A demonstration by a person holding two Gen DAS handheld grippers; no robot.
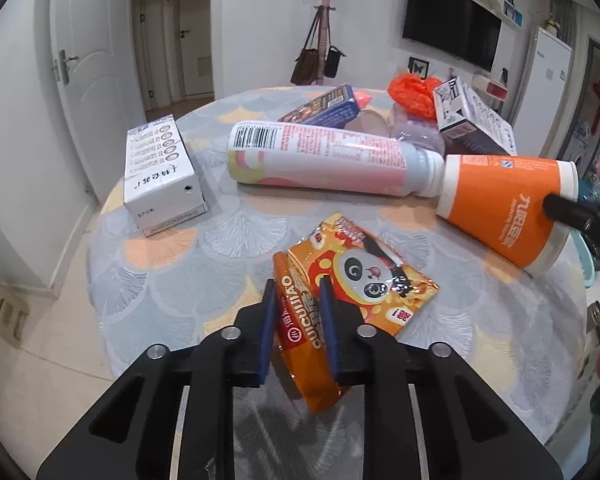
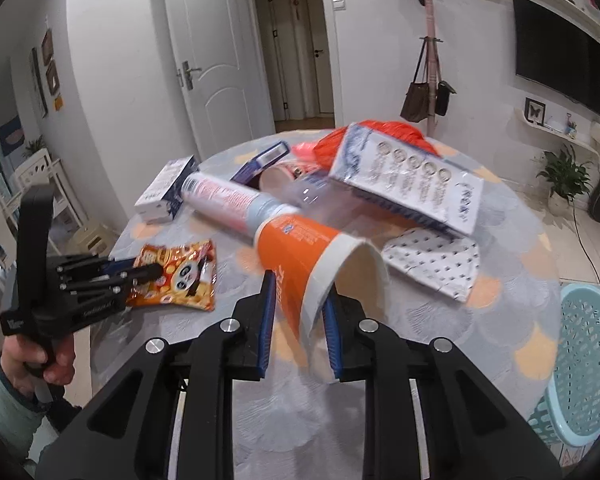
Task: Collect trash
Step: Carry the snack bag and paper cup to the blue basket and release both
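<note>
Our left gripper points forward and low over the worktop, its blue pads clamped on a snack packet. Our right gripper has its pads pinching the rim of an orange cup, one inside, one outside.

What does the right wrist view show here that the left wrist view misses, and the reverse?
Only the right wrist view shows the light blue basket beside the table, the dotted white paper and the orange cup's open mouth. Only the left wrist view shows the bottle's barcode and the snack packet close up. Both show the orange cup, bottle and cartons.
</note>
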